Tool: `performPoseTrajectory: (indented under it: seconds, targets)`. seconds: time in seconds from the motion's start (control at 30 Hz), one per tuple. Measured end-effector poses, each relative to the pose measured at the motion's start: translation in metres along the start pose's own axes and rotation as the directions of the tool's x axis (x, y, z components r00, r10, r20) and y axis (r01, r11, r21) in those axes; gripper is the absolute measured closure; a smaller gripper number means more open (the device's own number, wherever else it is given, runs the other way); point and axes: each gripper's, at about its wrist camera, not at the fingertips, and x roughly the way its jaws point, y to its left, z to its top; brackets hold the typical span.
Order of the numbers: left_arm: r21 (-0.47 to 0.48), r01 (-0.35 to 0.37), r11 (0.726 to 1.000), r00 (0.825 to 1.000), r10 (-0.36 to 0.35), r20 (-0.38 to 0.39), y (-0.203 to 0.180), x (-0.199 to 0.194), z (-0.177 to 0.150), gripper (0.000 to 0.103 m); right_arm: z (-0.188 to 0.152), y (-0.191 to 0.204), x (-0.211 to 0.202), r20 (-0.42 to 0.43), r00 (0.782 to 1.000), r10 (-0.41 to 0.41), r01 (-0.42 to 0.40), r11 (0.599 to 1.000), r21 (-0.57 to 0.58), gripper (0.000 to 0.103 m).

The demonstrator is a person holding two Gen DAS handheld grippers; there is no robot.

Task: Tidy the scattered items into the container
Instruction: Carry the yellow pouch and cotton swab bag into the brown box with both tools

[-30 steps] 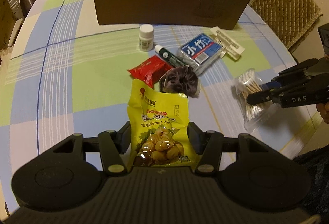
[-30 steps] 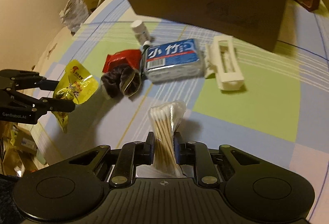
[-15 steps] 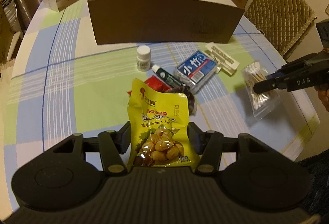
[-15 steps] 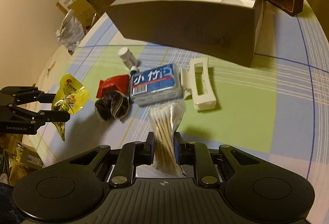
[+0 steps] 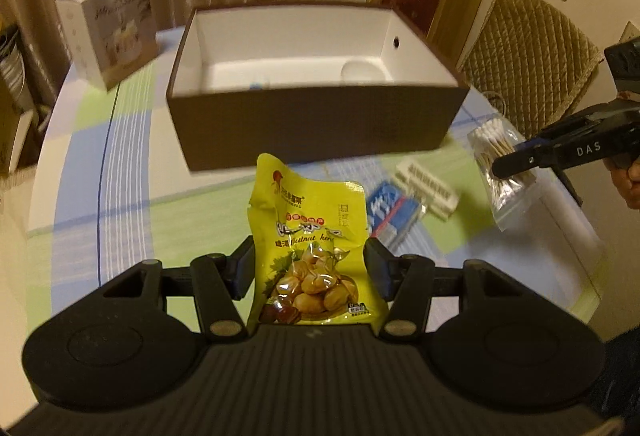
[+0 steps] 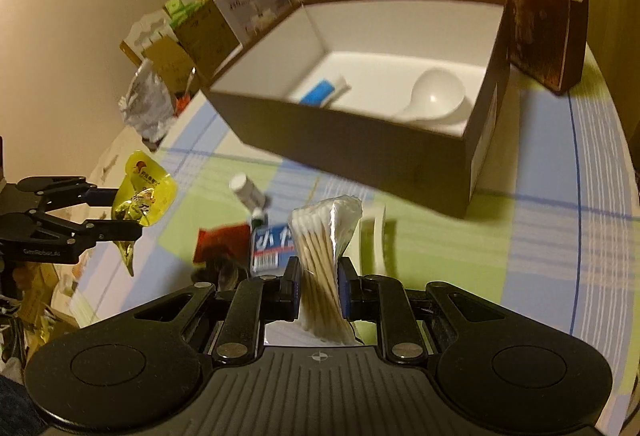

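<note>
Left wrist view: our left gripper grips the chestnut pouch, right gripper clamps the cotton swab bag; we clear the box rim before releasing.

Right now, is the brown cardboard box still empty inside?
No, the right wrist view shows a white plastic spoon and a blue-and-white tube already lying on the white floor of the brown cardboard box.

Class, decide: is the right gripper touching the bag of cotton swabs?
Touching. The right wrist view shows the right gripper with both fingers pressed against the bag of cotton swabs, pinching it narrow at the waist.
</note>
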Motion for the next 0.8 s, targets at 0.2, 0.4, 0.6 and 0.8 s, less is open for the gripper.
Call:
performPoseTrajectory:
  seconds: [0.2,0.4,0.6,0.8]
  targets:
    - [0.056,0.022,0.998,0.997,-0.026,0.069,0.0,0.002,0.043,0.051,0.033,-0.003,-0.008,0.053,0.999,0.009,-0.008,1.0,-0.024,0.082]
    - [0.126,0.012,0.992,0.994,-0.025,0.104,0.006,0.006,0.083,0.051,0.071,-0.007,-0.018,0.108,0.994,-0.016,0.025,0.996,-0.088,0.082]
    - [0.166,-0.003,0.986,0.989,-0.022,0.149,0.021,0.015,0.122,0.051,0.11,-0.016,-0.017,0.149,0.987,-0.056,0.076,0.989,-0.129,0.082]
    - [0.174,-0.001,0.985,0.987,-0.027,0.16,0.034,0.039,0.159,0.051,0.144,-0.024,0.0,0.154,0.984,-0.09,0.115,0.981,-0.159,0.082]
